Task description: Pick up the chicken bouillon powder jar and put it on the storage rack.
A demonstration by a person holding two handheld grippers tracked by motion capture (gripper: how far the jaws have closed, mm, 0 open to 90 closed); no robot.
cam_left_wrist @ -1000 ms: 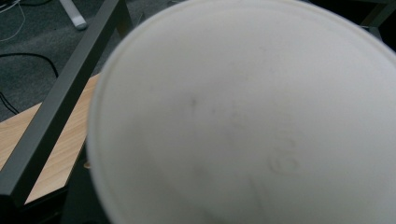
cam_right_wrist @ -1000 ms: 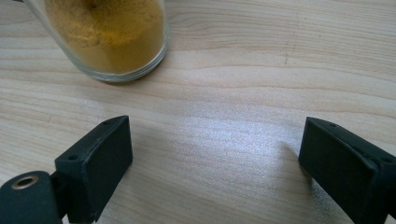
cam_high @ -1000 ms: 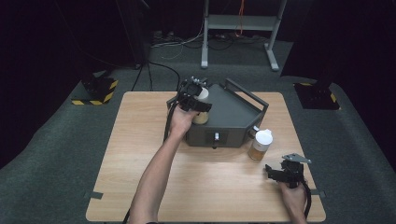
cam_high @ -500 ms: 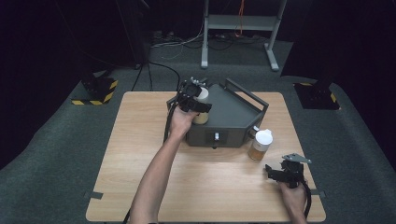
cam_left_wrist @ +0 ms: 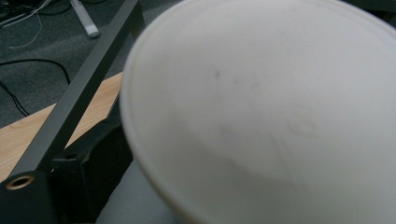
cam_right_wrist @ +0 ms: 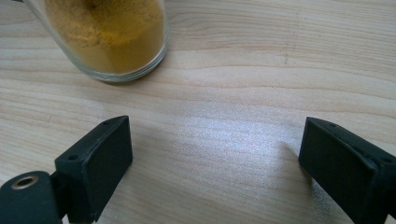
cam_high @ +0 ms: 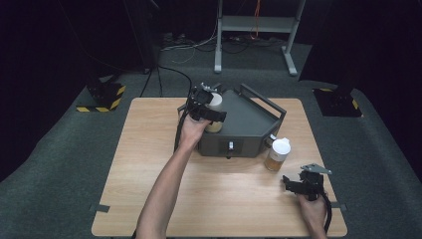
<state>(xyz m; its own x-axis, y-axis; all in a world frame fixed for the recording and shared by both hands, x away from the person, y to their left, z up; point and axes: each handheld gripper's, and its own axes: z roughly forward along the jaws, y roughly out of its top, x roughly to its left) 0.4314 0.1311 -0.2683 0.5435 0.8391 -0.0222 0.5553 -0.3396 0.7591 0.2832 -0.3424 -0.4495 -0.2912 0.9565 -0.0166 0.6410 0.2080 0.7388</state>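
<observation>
My left gripper [cam_high: 205, 105] is shut on a jar with a white lid [cam_high: 215, 102] and pale yellow contents, holding it at the left end of a dark grey metal box [cam_high: 249, 122]. In the left gripper view the white lid [cam_left_wrist: 261, 107] is blurred and very close, with one black jaw at the lower left. A second jar [cam_high: 276, 153] with a white cap and yellow-orange powder stands on the table just right of the box. My right gripper [cam_high: 303, 185] rests open near the table's front right; the powder jar [cam_right_wrist: 107, 37] stands ahead of its wide-apart jaws.
The box has a raised bar handle [cam_high: 263, 101] along its far edge and a latch on its front wall. The wooden table [cam_high: 149, 149] stands on dark carpet. Cables and a metal stand's legs [cam_high: 254, 22] lie beyond the far edge.
</observation>
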